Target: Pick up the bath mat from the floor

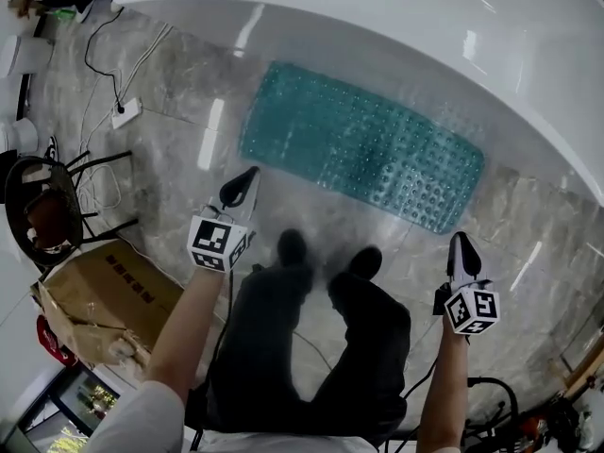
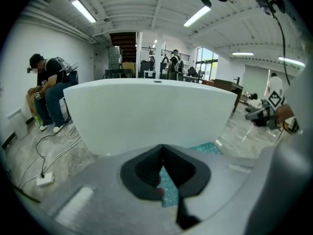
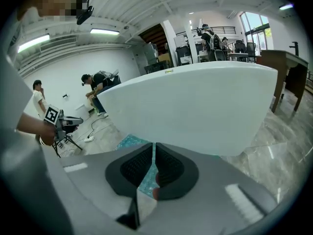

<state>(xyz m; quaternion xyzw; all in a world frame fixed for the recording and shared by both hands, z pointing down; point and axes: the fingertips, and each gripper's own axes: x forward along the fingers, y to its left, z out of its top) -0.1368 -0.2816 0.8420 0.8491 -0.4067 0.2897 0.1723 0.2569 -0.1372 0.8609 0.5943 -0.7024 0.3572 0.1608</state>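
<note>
The teal studded bath mat [image 1: 363, 154] lies flat on the marble floor, along the foot of the white bathtub [image 1: 377, 26]. My left gripper [image 1: 241, 187] hangs above the floor just short of the mat's near left corner, jaws shut and empty. My right gripper [image 1: 462, 251] hovers off the mat's near right end, a little back from it. In the left gripper view the tips [image 2: 163, 148] meet, and the mat [image 2: 168, 187] shows below them. In the right gripper view a narrow slit parts the jaws [image 3: 153, 146], with nothing in it; the mat [image 3: 128, 141] lies beyond.
A cardboard box [image 1: 104, 300] and a black stool [image 1: 47, 210] stand at the left. A power strip with cables [image 1: 125, 113] lies on the floor beyond them. The person's shoes [image 1: 293, 248] stand between the grippers. A person sits in the background [image 2: 49, 92].
</note>
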